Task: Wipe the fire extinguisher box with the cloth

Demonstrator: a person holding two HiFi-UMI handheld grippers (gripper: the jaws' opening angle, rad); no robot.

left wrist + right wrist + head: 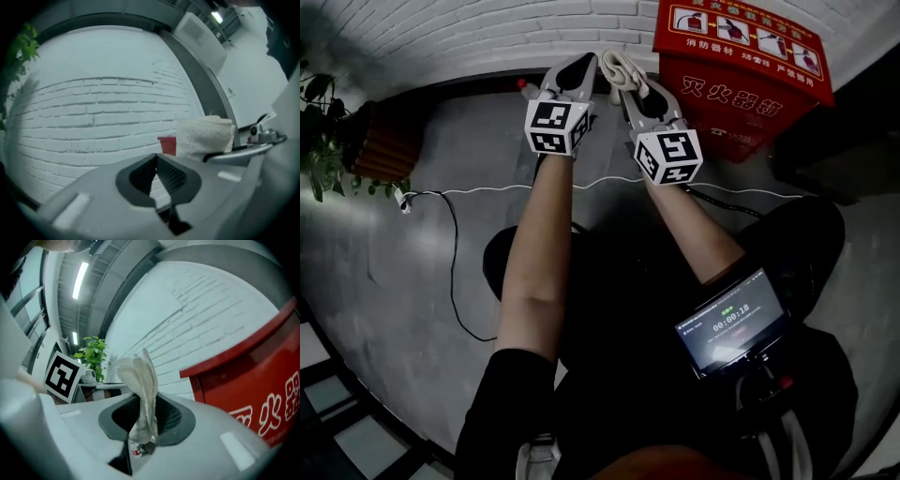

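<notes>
Head view first: what are you getting?

I'm looking down over both forearms. My left claw (580,62) and right claw (628,89) are pointing side by side at the white brick wall (469,33). The cloth (617,66) is sticking out of the right one. The fire extinguisher box (741,70) is standing against that wall, just to the right of the right claw. I can't tell from here whether the cloth is touching it.

Anything else around you?

A white cable (506,190) is trailing across the grey floor (422,281), and a leafy plant (321,141) is sitting at the far left.

Left gripper view?

My left claw's jaws are meeting at their tips, with nothing between them. Past them I'm seeing brick wall. The folded cloth is showing to the right, and a small piece of the red box is peeking out beside it.

And the right gripper view?

My right claw is clamping the cloth low down, and its pale folds are standing up from between the jaws. The box is filling the right side, its top edge slanting above the claw, with the wall behind. The left claw's marker cube (63,376) is showing at the left, below the plant.
</notes>
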